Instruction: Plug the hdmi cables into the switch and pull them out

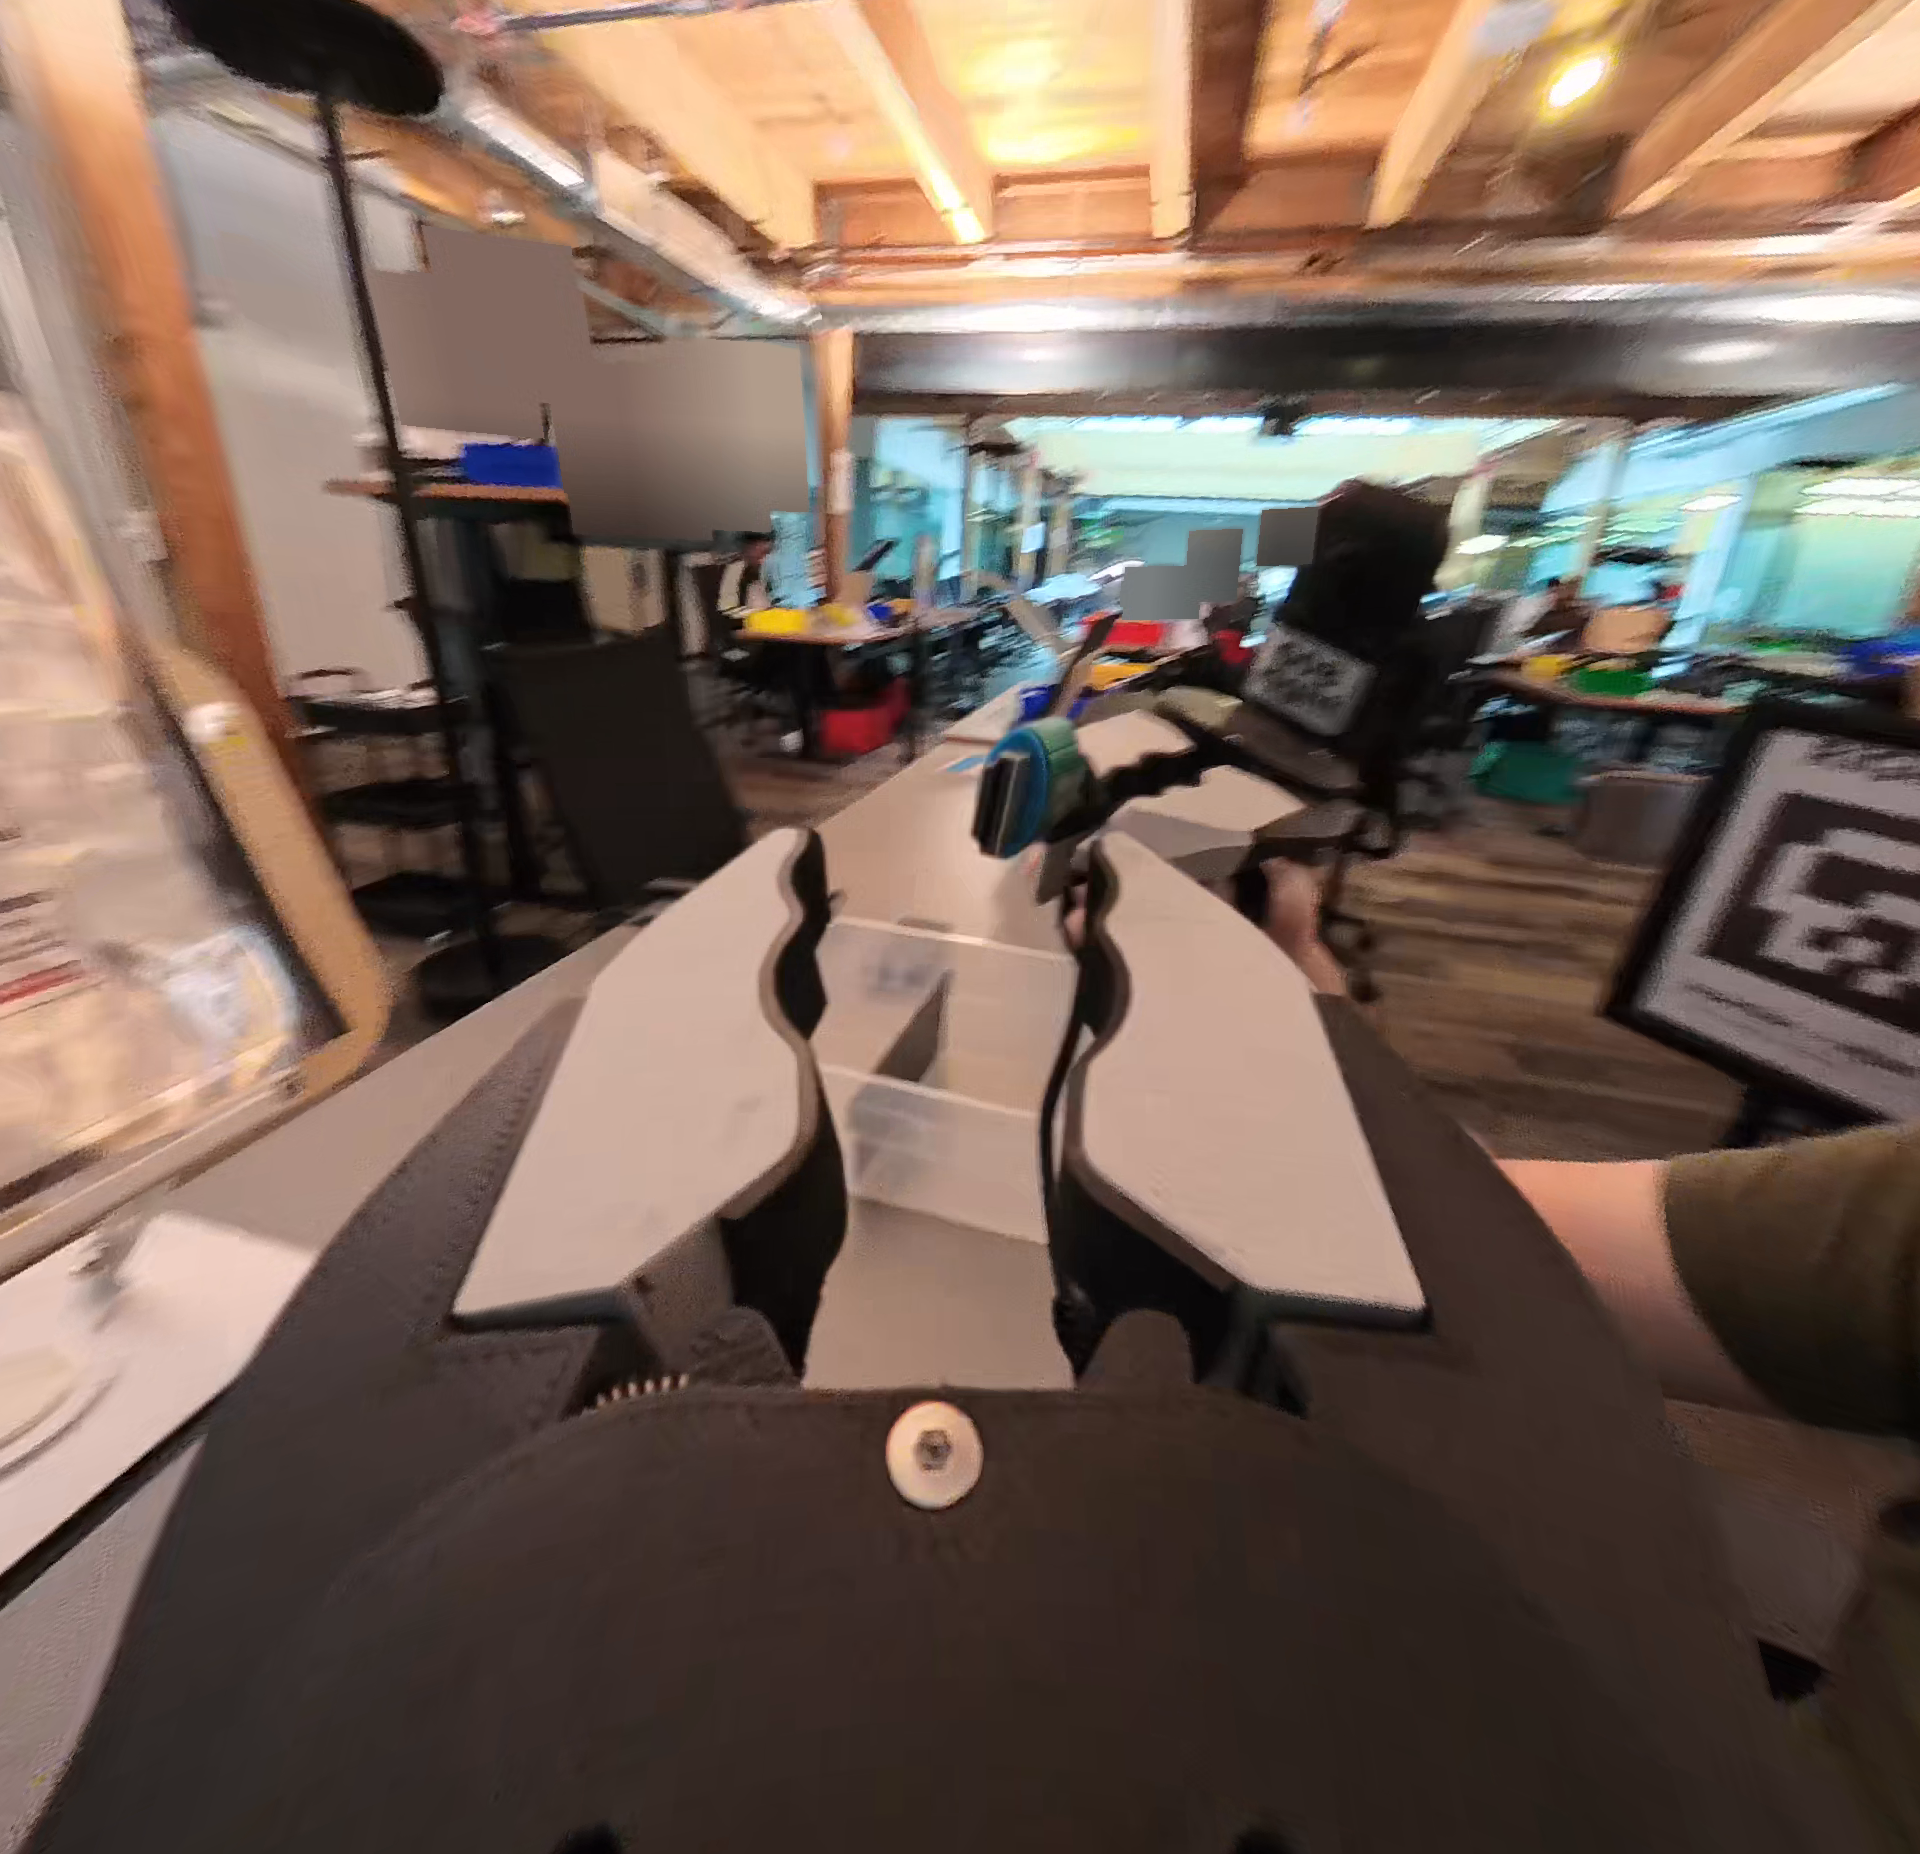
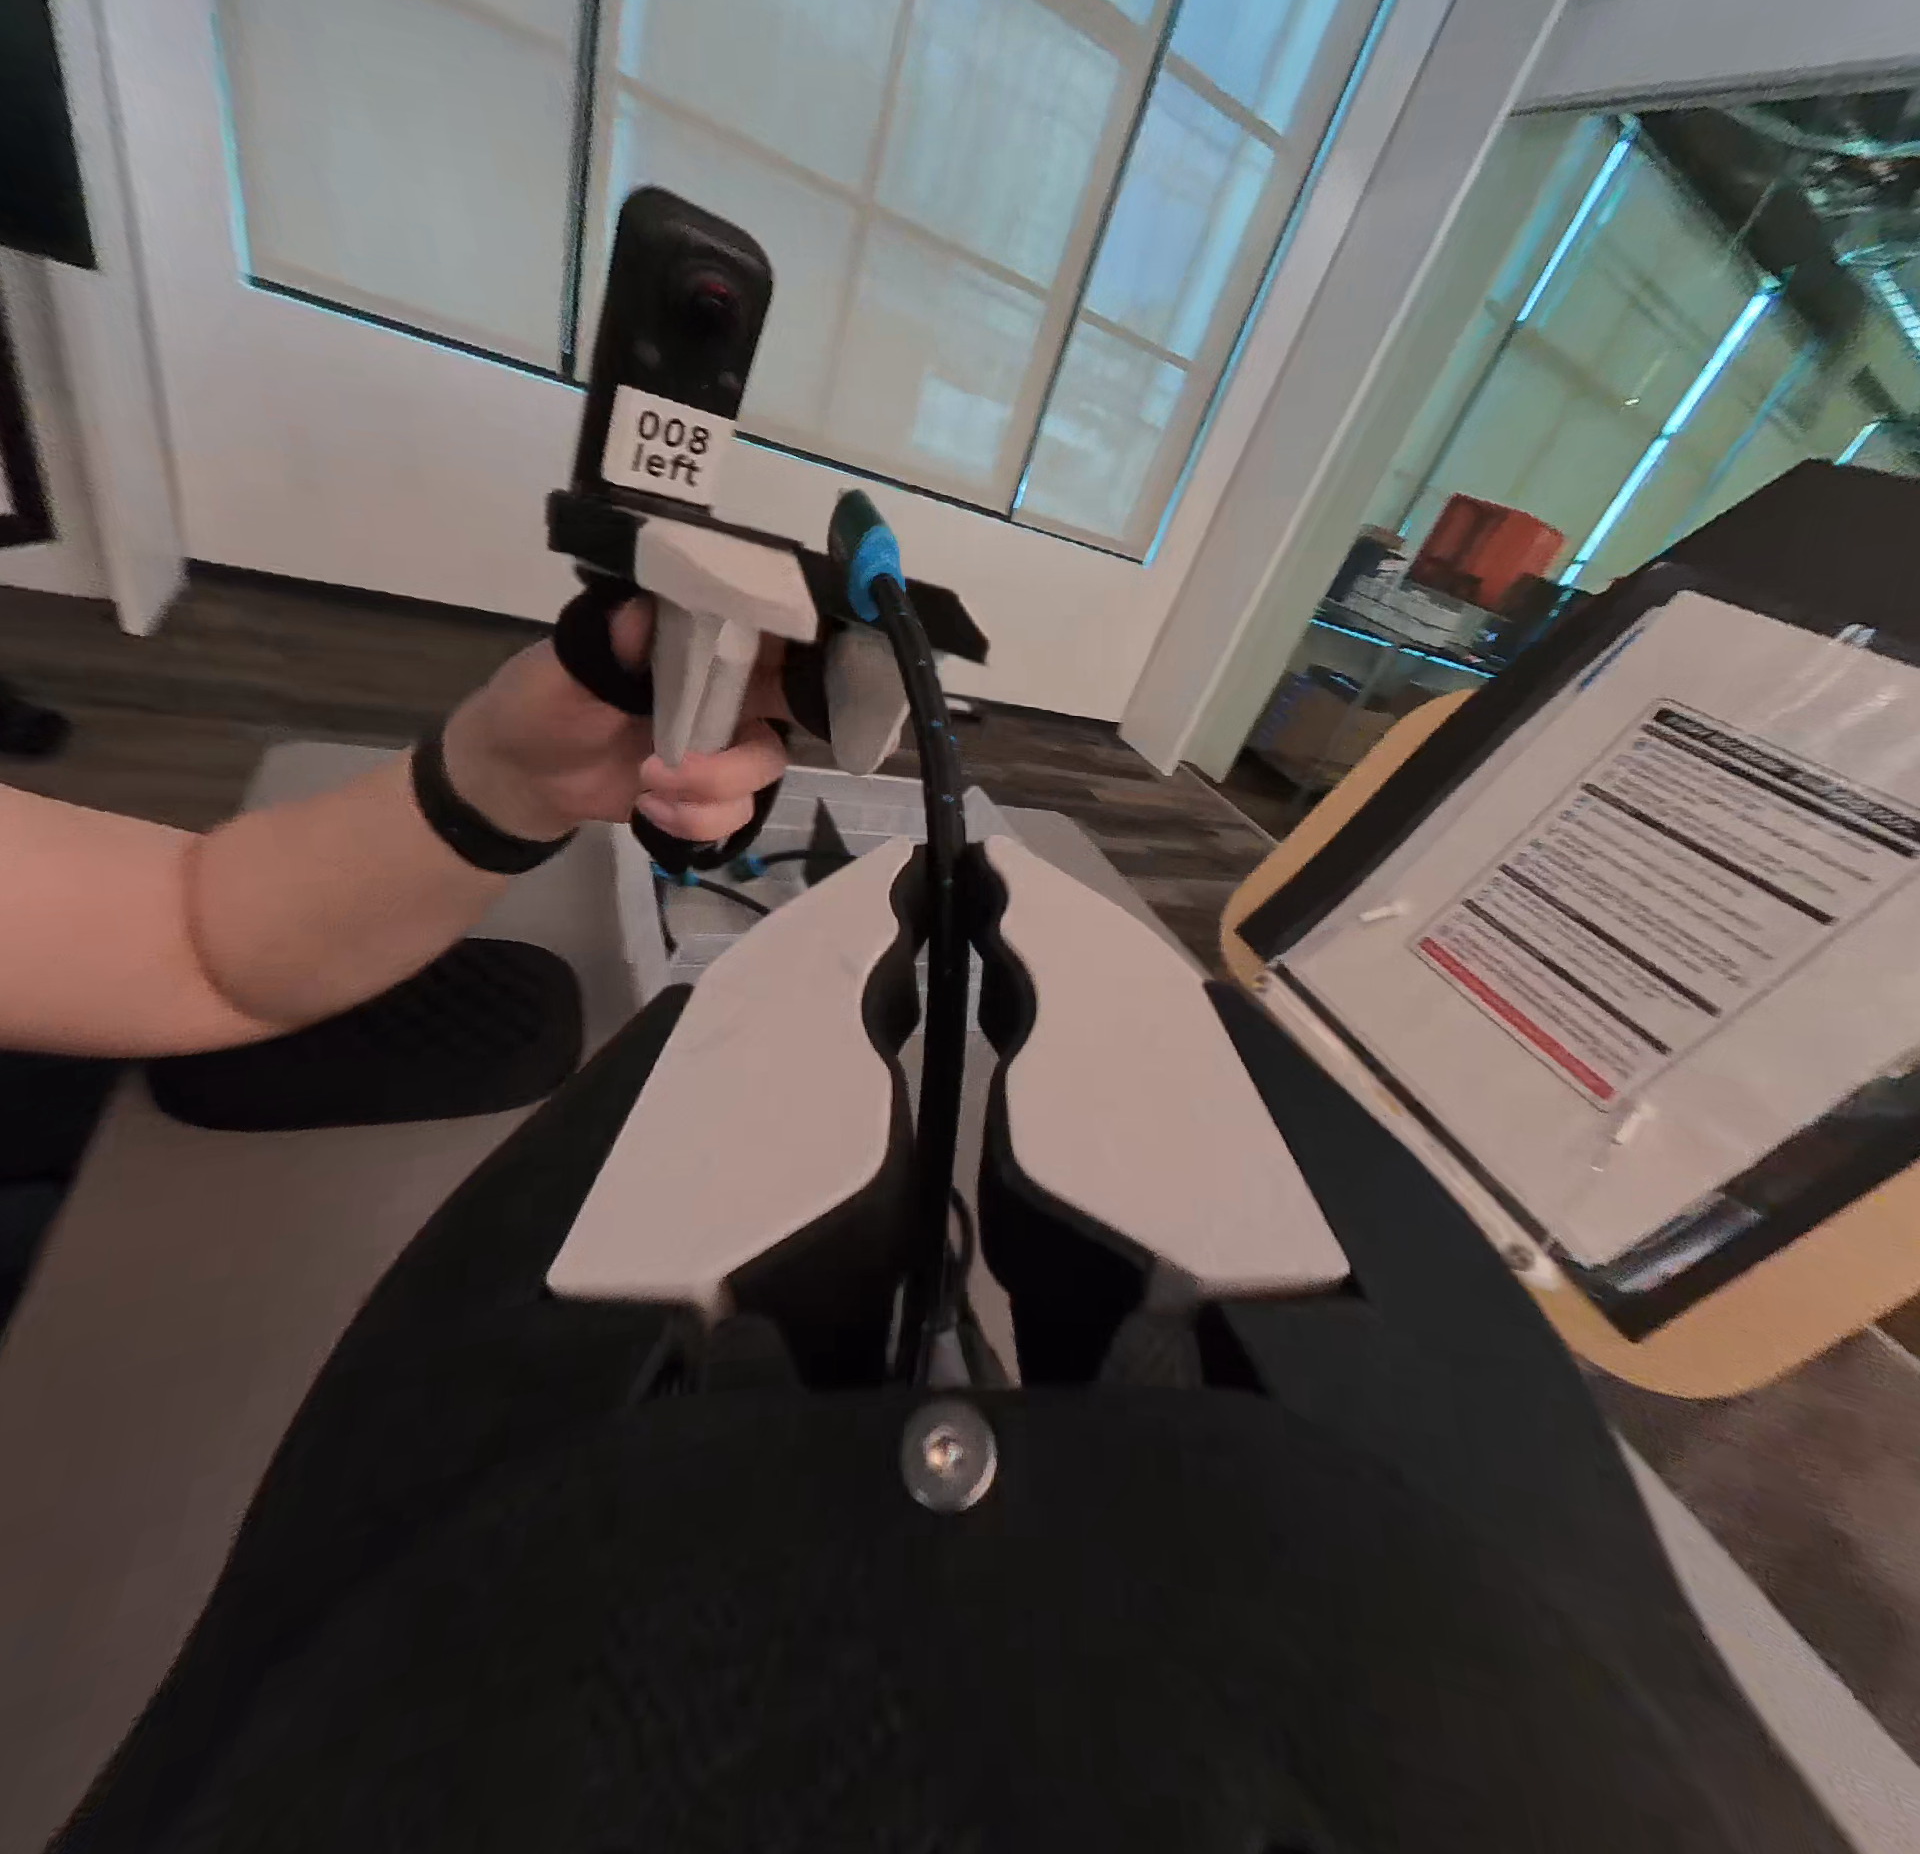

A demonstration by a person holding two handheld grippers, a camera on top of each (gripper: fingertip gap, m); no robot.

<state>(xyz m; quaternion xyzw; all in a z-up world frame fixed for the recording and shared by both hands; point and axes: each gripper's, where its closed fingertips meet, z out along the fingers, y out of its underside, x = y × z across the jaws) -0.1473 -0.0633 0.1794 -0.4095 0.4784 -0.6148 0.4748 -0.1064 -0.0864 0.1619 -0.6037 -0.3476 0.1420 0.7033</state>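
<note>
Above the gray table [image 1: 914, 869], the right claw [image 2: 945, 869] pinches a black cable [image 2: 935, 973] between its 2 fingers. The cable bends up to a plug [image 2: 868, 557] with a blue band, right beside the left claw [image 1: 951, 869]. The left claw's fingers are spread apart, grasping nothing. A clear box [image 1: 935, 1118] sits below; the switch may be inside, but the blur hides it.

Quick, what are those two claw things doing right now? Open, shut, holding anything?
Left gripper: open, nothing between its fingers.
Right gripper: shut on the black HDMI cable, below its blue-banded plug, which stands up in the air.
</note>
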